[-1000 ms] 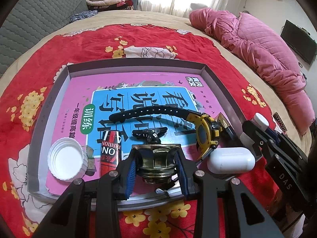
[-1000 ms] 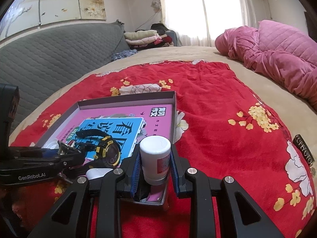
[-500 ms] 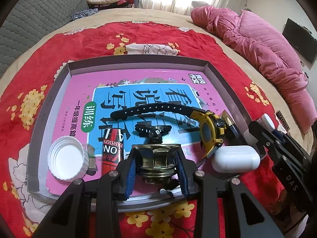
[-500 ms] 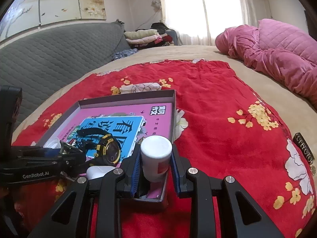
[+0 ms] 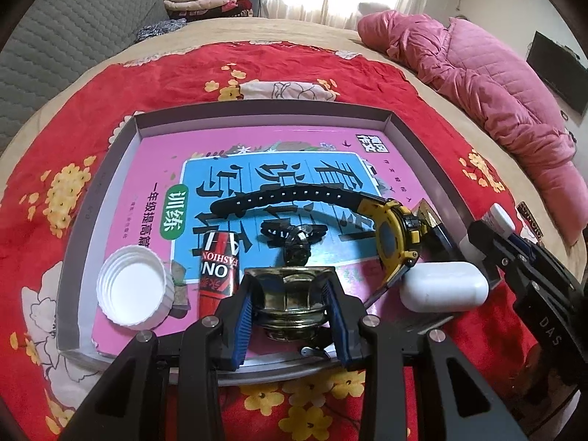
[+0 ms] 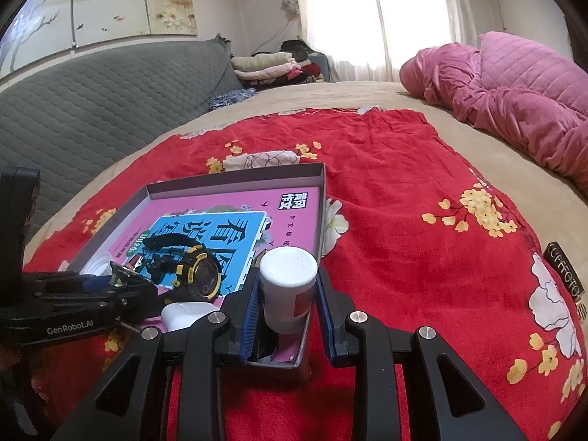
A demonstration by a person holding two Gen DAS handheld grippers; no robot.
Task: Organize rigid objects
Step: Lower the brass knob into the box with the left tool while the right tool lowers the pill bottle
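Your left gripper (image 5: 290, 294) pinches a brass-coloured metal piece (image 5: 290, 296) over the near edge of the grey tray (image 5: 264, 112). In the tray, ahead of these tongs, lie a pink book (image 5: 257, 147), a black and yellow watch (image 5: 393, 231), a red can (image 5: 218, 264), a white cap (image 5: 132, 290) to the left and a white case (image 5: 443, 286) to the right. Your right gripper (image 6: 288, 301) stands at the tray's near corner around a white bottle (image 6: 288, 283); a small gap shows at the pads, so the jaws look slightly spread.

A bed (image 6: 367, 95) carries a red floral blanket (image 6: 404, 202), pink quilt (image 6: 514, 95) and folded clothes (image 6: 272, 66).
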